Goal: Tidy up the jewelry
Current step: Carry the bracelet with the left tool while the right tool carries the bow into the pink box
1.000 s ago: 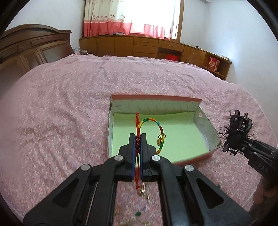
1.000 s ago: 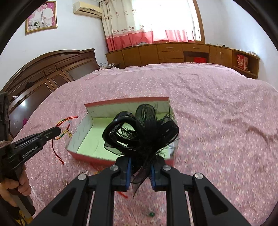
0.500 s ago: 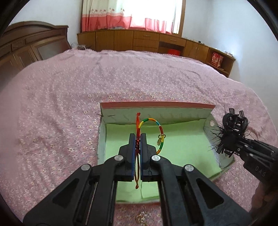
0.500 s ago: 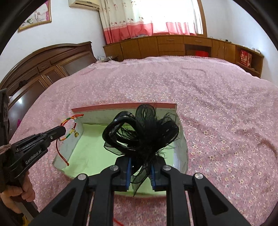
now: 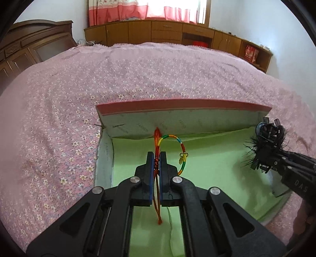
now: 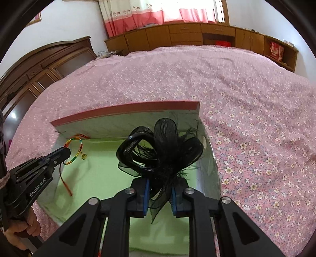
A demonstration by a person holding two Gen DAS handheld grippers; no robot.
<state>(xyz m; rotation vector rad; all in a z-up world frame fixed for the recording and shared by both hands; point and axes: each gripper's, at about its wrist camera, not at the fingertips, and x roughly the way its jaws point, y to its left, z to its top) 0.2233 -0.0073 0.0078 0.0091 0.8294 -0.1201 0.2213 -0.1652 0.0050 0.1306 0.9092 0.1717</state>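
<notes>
Hanging over the green-lined box (image 5: 207, 158), the left gripper (image 5: 157, 158) has its blue pads pressed tight on the red knotted cord of a rainbow bracelet (image 5: 178, 141), whose coloured loop stands out beyond the fingertips to the right with a small gold charm (image 5: 180, 160) dangling from it, while the loose red cord ends trail down between the fingers above the green floor; from the right wrist the same bracelet (image 6: 76, 150) shows at the tip of that left gripper (image 6: 65, 153), near the box's left inner corner, with a hand (image 6: 21, 227) wrapped round the handle low at the frame's edge. The right gripper (image 6: 159, 187) is clamped on a black feathered hair accessory (image 6: 162, 150), a bundle of sheer black loops, wispy feathers and a glossy black band, held above the right half of the box; in the left wrist view this right gripper (image 5: 262, 158) comes in from the right edge with the black tuft (image 5: 264, 142) at its tip, over the box's right wall. The box (image 6: 126, 112) has a pink outer rim and pale inner walls and sits on a pink flowered bedspread (image 5: 138, 79). Beyond the bed, a dark wooden headboard (image 6: 39, 65) stands at the left, low brown cabinets (image 5: 158, 33) run along the far wall, and pink-and-white curtains (image 6: 158, 13) hang at a bright window
</notes>
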